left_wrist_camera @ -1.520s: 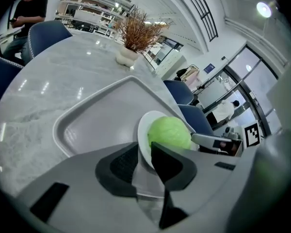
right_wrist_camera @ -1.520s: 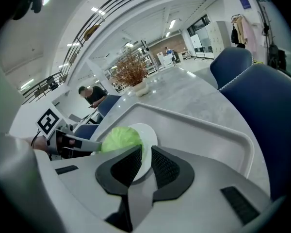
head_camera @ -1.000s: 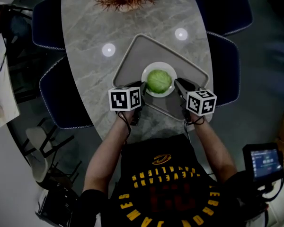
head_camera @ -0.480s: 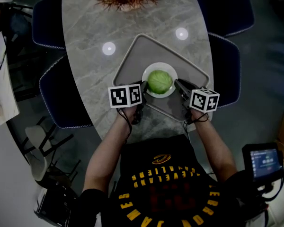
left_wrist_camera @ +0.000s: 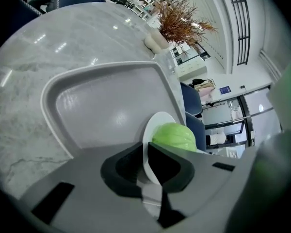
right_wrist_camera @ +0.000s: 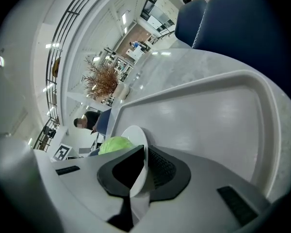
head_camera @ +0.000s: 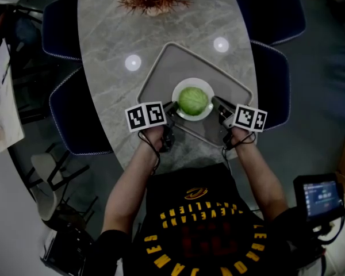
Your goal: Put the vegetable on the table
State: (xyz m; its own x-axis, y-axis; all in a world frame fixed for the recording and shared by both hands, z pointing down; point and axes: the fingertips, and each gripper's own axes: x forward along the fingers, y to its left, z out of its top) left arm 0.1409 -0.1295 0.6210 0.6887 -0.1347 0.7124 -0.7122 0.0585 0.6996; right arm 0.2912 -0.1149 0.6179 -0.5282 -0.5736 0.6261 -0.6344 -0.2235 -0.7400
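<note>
Left tool and right tool clamp the plate bearing the cabbage; a level lift off the tray likely follows.

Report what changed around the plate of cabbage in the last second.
The left gripper swung its marker end slightly leftward and the right gripper swung its own slightly rightward. Nothing was let go: each has the rim of the plate between its jaws, at opposite sides. The plate with the cabbage stayed on the tray, which has not shifted on the table.
</note>
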